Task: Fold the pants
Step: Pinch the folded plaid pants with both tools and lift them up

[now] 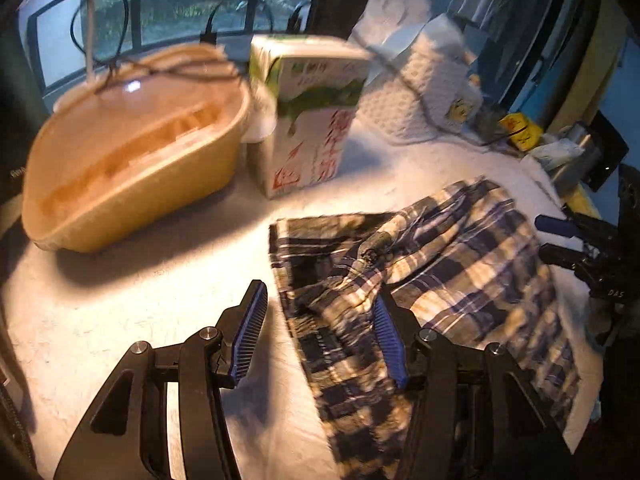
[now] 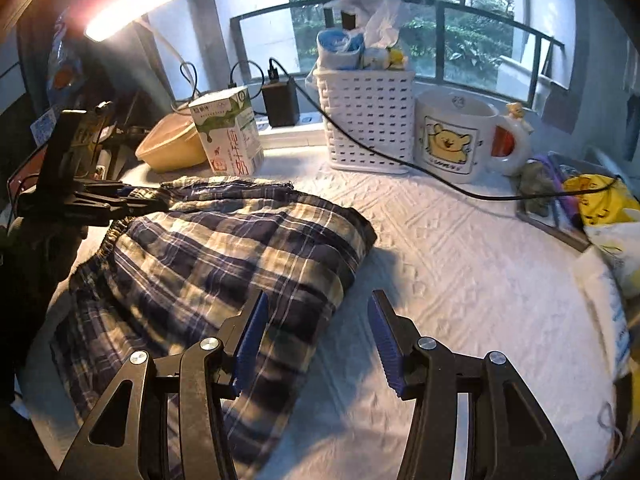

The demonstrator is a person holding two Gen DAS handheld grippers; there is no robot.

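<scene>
Railed window (image 2: 460, 28) behind (greenery outside); lit lamp (image 2: 128, 8) upper left; white textured tabletop (image 2: 460, 260)

The right tongs (image 2: 318, 304) are hanging with jaws apart and nothing between them, over the near edge of the plaid pants (image 2: 224, 256), which are lying folded in layers on the white quilted tabletop (image 2: 460, 264). The left tongs (image 2: 148, 198) are reaching in from the left at the pants' far corner. Behind, a milk carton (image 2: 228, 132), a white basket (image 2: 366, 118) and a bear mug (image 2: 456, 136) are standing along the window.
</scene>
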